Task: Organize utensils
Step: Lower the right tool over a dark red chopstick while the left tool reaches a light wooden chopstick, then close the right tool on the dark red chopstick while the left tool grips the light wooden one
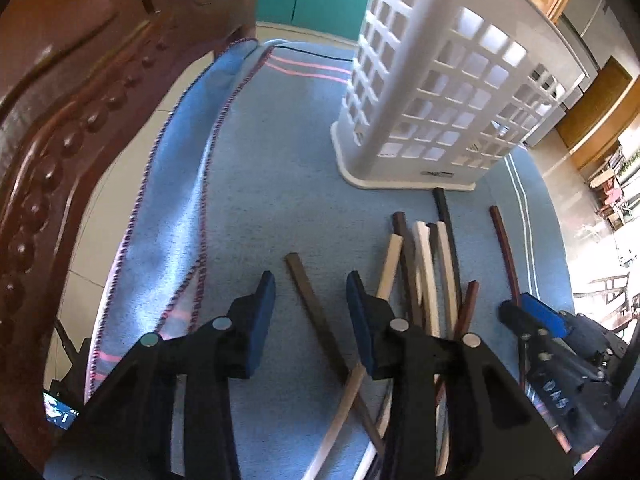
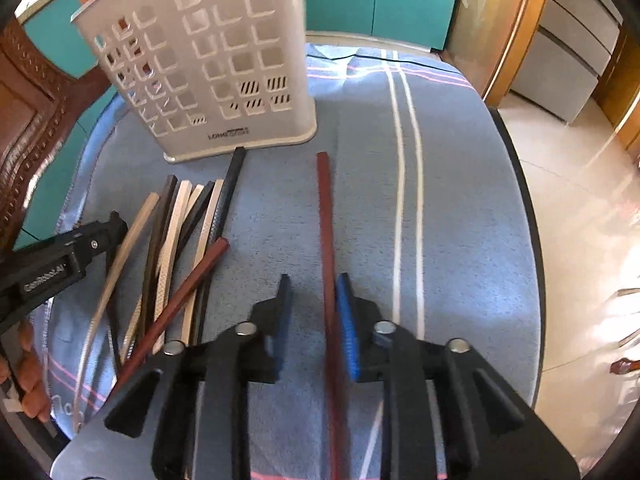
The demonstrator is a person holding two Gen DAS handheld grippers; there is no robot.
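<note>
A blue towel with pale stripes covers a round table, teal cabinet doors fill the top of both frames, and a carved wooden chair crowds the left edge of the left wrist view; on the towel, toward the upper left of the right wrist view, stands a white perforated utensil holder, upright and near at hand so the sticks can be dropped in from above; one brown stick already shows through its holes. A loose pile of chopsticks, pale, dark and reddish, lies fanned just below the holder; a single reddish-brown chopstick lies apart from the pile, running down the middle of the frame. The right gripper sits low over it with its jaws spread, the stick passing between them and close to the right pad, not yet clamped; that looks like lining up for a pinch. The left gripper hovers with jaws apart over a dark chopstick at the pile's left edge, holding nothing.
</note>
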